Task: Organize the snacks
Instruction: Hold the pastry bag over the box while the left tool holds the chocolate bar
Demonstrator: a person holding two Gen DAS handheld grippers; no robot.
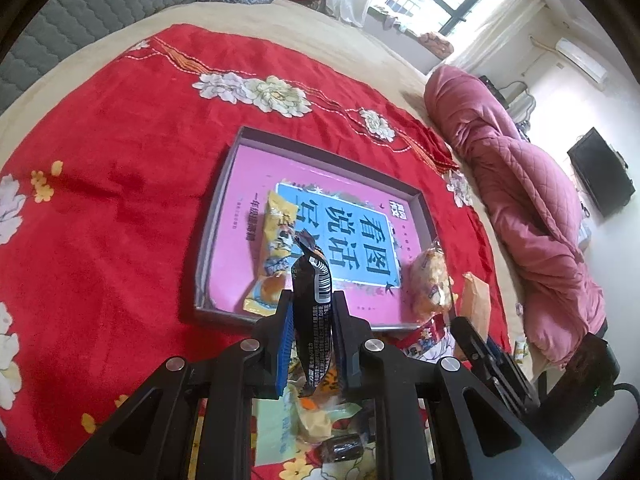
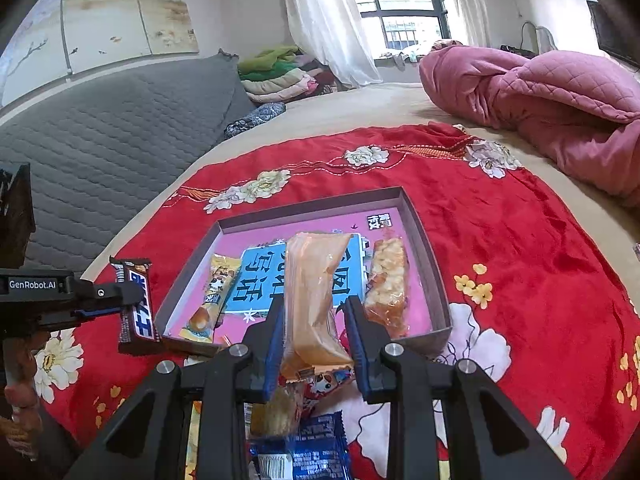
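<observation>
Left gripper (image 1: 312,312) clamped tight on a dark chocolate bar (image 1: 312,320), held upright just short of the near rim of the shallow box (image 1: 212,232). Same bar seen side-on from the right wrist (image 2: 138,304), brown wrapper, blue and white lettering, too foreign and curled to read. Lower end of that bar tucked behind the fingers in the left view, only barcode and fine print showing.

Right gripper (image 2: 316,336) pinching a long orange-tan snack packet (image 2: 316,304), jaws partly parted around it, packet standing up and blocking the middle of the box from that camera. Contents of the packet not made out through the cloudy film.

Inside the box: a yellow snack packet (image 2: 212,300) lying along the left side, a clear-wrapped golden crispy bar (image 2: 388,288) along the right. Pink and blue printed sheet (image 1: 344,240) lining the floor, half covered by the snacks.

Box sat on a red floral blanket (image 2: 520,248) spread over the bed. Loose snacks (image 1: 316,420) piled below the left gripper, mostly hidden by the black fingers; a blue wrapper (image 2: 308,452) cut off at the bottom edge of the right view. Pink quilt (image 2: 560,100) bundled well beyond the blanket. Hand (image 2: 20,396) on the left gripper's handle barely caught at the frame edge, blurred.
</observation>
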